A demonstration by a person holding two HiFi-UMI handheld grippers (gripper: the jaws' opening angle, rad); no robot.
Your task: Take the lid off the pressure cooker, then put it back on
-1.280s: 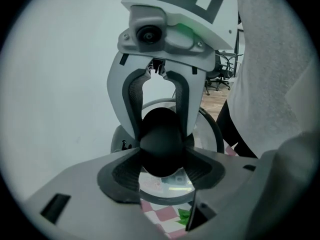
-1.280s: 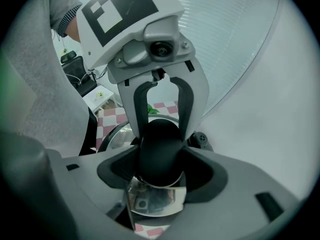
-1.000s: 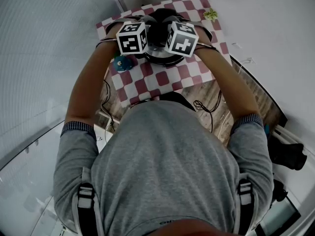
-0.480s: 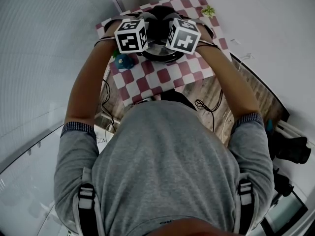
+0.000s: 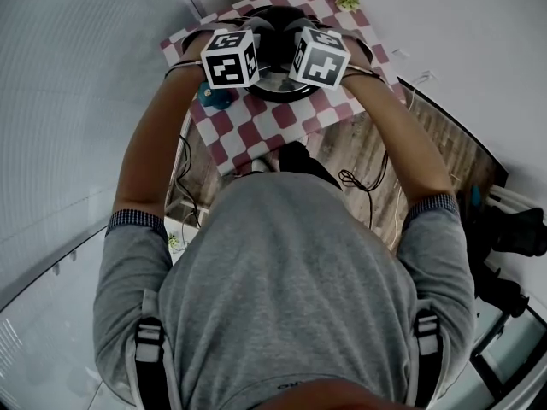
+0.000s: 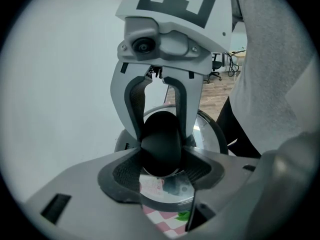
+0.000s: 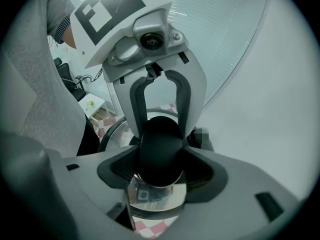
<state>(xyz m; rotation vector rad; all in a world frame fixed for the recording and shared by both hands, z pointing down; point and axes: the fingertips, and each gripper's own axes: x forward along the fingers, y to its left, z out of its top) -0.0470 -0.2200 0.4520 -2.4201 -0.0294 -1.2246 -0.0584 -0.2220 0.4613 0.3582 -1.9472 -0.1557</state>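
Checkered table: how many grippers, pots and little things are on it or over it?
Grippers: 2, left gripper and right gripper, both clamped on the black lid knob
Pressure cooker: 1
Small things on the cloth: 2, a blue one and a green one
Total: 5

Knob between left gripper and right gripper, above table.
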